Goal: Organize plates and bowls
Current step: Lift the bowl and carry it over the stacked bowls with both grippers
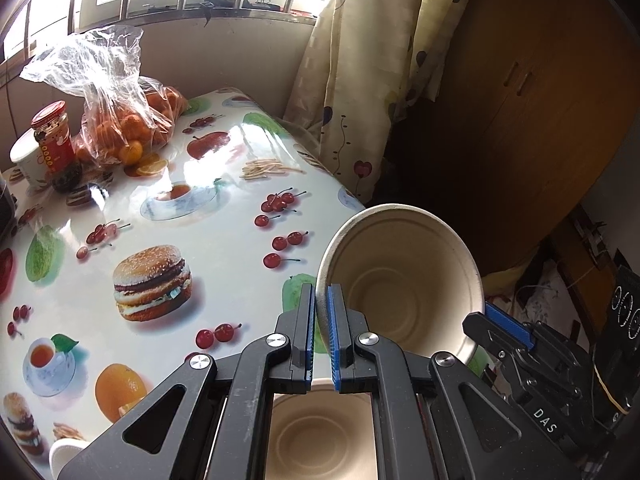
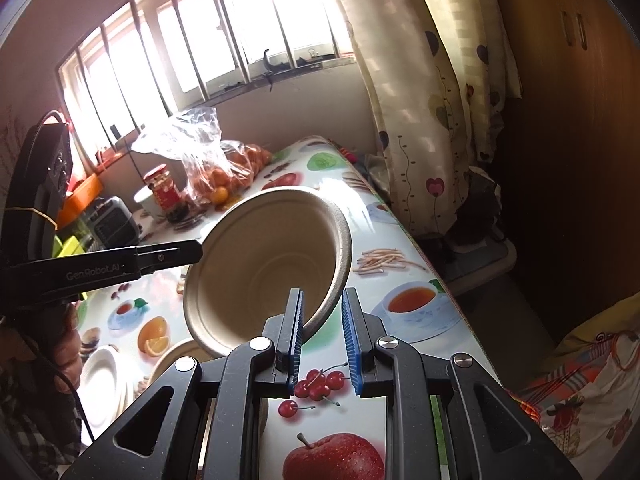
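A beige paper bowl (image 1: 404, 280) is held tilted in the air above the table's right side. My left gripper (image 1: 321, 300) is shut on its left rim. In the right wrist view the same bowl (image 2: 264, 264) shows with the left gripper's finger (image 2: 176, 254) on its far rim. My right gripper (image 2: 322, 304) is open, its jaws either side of the bowl's near rim without closing on it. The right gripper also shows in the left wrist view (image 1: 508, 326) at the bowl's lower right. A second beige bowl (image 1: 320, 432) sits on the table below. White plates (image 2: 102, 380) lie at the left.
The table (image 1: 224, 216) has a glossy food-print cloth. At its far end stand a bag of oranges (image 1: 124, 116), a red-lidded jar (image 1: 52, 136) and a white cup (image 1: 28, 160). A curtain (image 1: 360, 80) and a wooden wardrobe (image 1: 532, 100) are to the right.
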Action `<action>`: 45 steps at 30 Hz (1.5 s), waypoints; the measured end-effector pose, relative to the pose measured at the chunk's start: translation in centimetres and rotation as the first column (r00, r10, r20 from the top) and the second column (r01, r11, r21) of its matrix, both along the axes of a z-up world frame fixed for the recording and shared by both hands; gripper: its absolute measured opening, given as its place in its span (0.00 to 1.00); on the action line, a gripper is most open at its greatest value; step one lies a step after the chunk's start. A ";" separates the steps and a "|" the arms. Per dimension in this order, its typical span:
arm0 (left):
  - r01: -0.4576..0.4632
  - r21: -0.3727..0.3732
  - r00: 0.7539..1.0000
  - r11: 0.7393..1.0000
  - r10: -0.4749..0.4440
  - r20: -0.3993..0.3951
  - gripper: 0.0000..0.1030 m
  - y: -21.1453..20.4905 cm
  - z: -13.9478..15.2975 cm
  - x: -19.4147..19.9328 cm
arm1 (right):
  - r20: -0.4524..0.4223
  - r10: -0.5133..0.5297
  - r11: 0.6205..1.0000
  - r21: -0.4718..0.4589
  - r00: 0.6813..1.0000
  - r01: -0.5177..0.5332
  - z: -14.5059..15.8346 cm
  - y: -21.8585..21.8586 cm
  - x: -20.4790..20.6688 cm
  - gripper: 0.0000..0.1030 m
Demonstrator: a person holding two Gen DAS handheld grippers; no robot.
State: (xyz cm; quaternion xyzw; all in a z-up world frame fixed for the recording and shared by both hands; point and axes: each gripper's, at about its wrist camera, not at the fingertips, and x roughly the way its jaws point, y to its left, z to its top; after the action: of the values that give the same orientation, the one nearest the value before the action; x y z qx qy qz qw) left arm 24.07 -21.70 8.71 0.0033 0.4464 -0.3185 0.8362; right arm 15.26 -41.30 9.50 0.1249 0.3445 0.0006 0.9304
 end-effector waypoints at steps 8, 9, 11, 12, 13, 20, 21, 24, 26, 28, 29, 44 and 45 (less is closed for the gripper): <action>-0.008 -0.011 1.000 1.000 0.008 0.012 0.06 1.0 0.5 -0.9 | 0.013 0.010 1.000 -0.007 1.000 -0.010 0.5 0.9 -0.8 0.18; -0.009 -0.012 1.000 1.000 0.010 0.011 0.06 1.1 0.5 -1.0 | 0.013 0.012 1.000 -0.007 1.000 -0.012 0.5 1.0 -0.9 0.18; -0.010 -0.014 1.000 1.000 0.011 0.013 0.06 1.4 0.5 -1.3 | 0.015 0.016 1.000 -0.008 1.000 -0.016 0.6 1.2 -1.1 0.18; -0.012 -0.015 1.000 1.000 0.012 0.012 0.06 1.6 0.5 -1.3 | 0.017 0.018 1.000 -0.009 1.000 -0.018 0.7 1.3 -1.2 0.18; -0.014 -0.017 1.000 1.000 0.014 0.010 0.06 1.8 0.5 -1.4 | 0.017 0.020 1.000 -0.009 1.000 -0.020 0.7 1.4 -1.3 0.18; -0.025 -0.028 1.000 0.999 0.025 0.018 0.06 2.9 0.6 -2.1 | 0.021 0.033 0.999 -0.011 0.999 -0.032 0.8 2.3 -1.8 0.18; -0.026 -0.027 0.999 0.999 0.027 0.020 0.06 3.0 0.7 -2.2 | 0.021 0.035 0.999 -0.011 0.999 -0.034 0.7 2.4 -1.9 0.18; -0.031 -0.028 0.999 0.999 0.031 0.022 0.06 3.5 0.7 -2.5 | 0.022 0.041 0.999 -0.014 0.999 -0.040 0.8 2.8 -2.1 0.18; -0.034 -0.029 0.999 0.999 0.035 0.021 0.06 3.9 0.7 -2.8 | 0.025 0.045 0.999 -0.015 0.999 -0.045 0.9 3.2 -2.3 0.18; -0.038 -0.028 0.999 0.999 0.039 0.019 0.06 4.2 0.6 -3.1 | 0.026 0.050 0.999 -0.014 0.998 -0.049 0.9 3.5 -2.5 0.18; -0.040 -0.029 0.999 0.999 0.040 0.021 0.06 4.3 0.6 -3.2 | 0.027 0.052 0.999 -0.016 0.998 -0.052 0.9 3.6 -2.6 0.18; -0.066 -0.021 0.998 0.998 0.066 -0.005 0.06 6.4 -0.9 -4.7 | 0.018 0.079 0.997 -0.010 0.997 -0.079 0.0 5.3 -3.7 0.19; -0.066 -0.019 0.998 0.998 0.066 -0.002 0.06 6.4 -1.0 -4.9 | 0.017 0.079 0.997 -0.009 0.997 -0.079 -0.1 5.3 -3.8 0.19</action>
State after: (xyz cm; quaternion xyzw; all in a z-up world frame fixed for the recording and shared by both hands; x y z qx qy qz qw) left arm 19.19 -15.30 7.73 -0.0195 0.4440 -0.2951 0.8458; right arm 11.51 -35.99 9.43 0.1073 0.3413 0.0369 0.9331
